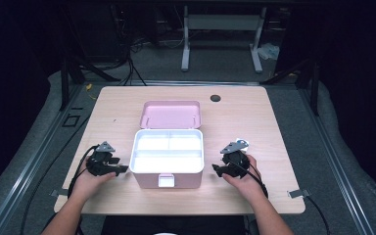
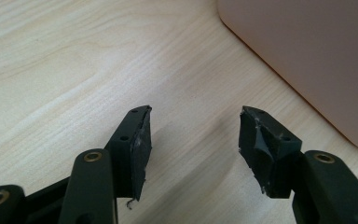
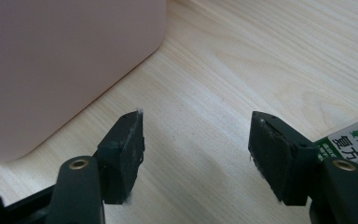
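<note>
Pink box (image 1: 167,159) sits mid-table (image 1: 254,117), lid (image 1: 171,114) thrown back away from the person, white inside w/ dividers; compartment contents washed out by glare in the high view, can't tell. Latch side faces the person, long axis runs left-right across the table. Left gripper (image 1: 122,169) rests just left of the box, jaws apart, nothing between em; its own view cuts the box to one pink corner. Right gripper (image 1: 216,170) just right of the box, jaws apart too, bare wood between. A printed pack (image 3: 354,142) peeks behind the right jaw in the right gripper view, mostly cut off, text unreadable.
</note>
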`<state>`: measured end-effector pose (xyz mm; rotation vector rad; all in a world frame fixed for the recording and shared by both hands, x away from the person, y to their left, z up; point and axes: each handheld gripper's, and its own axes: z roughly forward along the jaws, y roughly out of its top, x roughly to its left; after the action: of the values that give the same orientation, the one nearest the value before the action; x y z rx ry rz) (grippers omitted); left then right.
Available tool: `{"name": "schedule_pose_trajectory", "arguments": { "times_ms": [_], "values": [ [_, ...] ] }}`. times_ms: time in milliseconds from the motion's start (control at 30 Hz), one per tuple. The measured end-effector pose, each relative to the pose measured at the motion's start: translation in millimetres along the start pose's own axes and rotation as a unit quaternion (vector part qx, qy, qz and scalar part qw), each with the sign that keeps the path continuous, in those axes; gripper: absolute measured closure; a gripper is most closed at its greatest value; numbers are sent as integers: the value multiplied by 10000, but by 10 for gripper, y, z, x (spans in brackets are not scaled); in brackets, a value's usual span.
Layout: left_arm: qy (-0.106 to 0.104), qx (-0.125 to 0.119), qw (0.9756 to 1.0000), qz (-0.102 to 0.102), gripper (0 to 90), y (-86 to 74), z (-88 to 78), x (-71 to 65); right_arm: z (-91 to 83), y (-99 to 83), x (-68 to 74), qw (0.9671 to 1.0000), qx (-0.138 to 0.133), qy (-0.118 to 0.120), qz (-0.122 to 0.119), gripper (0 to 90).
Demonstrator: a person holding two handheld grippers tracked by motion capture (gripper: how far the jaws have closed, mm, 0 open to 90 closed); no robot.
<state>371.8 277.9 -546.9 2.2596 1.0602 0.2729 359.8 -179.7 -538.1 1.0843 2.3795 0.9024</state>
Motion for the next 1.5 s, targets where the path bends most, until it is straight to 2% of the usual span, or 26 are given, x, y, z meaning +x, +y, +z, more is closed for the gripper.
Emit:
{"name": "schedule_pose_trajectory", "arguments": {
  "times_ms": [600, 667, 900, 1000, 1167, 1233, 1433, 1500],
  "values": [
    [-6, 3, 10000, -6, 445, -5, -10, -22, 3, 1, -5, 10000, 53, -29, -9, 347],
    [-31, -14, 10000, 33, 445, -1, -20, -24, 1, 1, -9, 10000, 53, -30, -26, 349],
    [-126, -41, 9999, -46, 446, 16, -64, -25, -12, 8, 5, 10000, 33, -19, -14, 357],
    [-161, -97, 9998, -106, 448, 25, -96, -28, -18, 12, 13, 10000, -26, 39, -29, 361],
    [-213, -149, 9996, -114, 448, 68, -164, -23, -36, 17, 19, 10000, -36, -3, -56, 361],
    [-203, -226, 9995, -126, 448, 94, -204, -28, -48, 20, 26, 9999, 12, -100, -65, 362],
    [-324, -388, 9983, -290, 450, 170, -283, -36, -29, 20, 35, 10000, -8, -63, -42, 362],
    [-361, -437, 9980, -286, 451, 198, -304, -41, -28, 26, 44, 10000, -35, -48, -66, 363]
  ]
}}
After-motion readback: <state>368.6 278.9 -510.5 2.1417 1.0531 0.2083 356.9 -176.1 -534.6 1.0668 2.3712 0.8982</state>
